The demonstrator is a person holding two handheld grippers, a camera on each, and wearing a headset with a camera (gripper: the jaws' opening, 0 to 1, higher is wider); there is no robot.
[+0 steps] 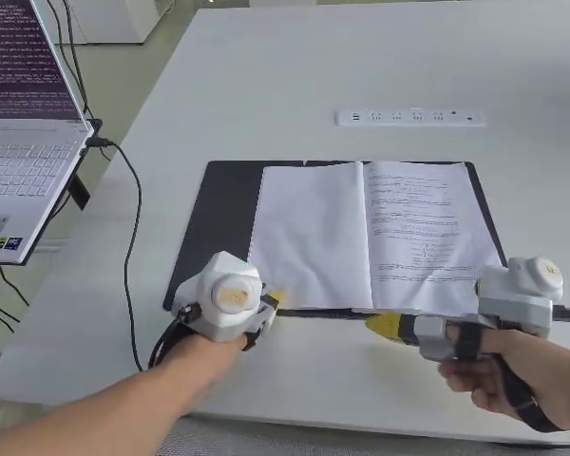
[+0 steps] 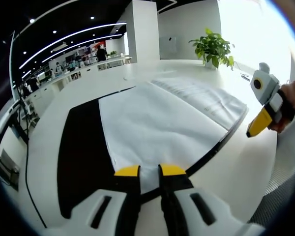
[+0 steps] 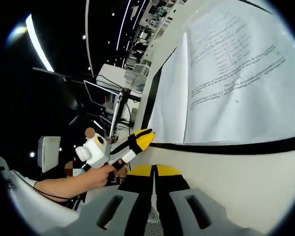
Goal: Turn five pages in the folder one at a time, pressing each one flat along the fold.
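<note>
- Lying open on the white counter, the black folder shows a blank page on its left half and a printed page on its right.
- At the folder's near edge, the left gripper sits over the blank page's near corner, its jaws a narrow gap apart with nothing between them.
- Just off that same near edge, below the printed page and close to the fold, the right gripper has its jaws pressed together and empty.
- Beyond the folder's far edge lies a white power strip.
- Off the folder's left side stands an open laptop, with a black cable trailing down past it.
</note>
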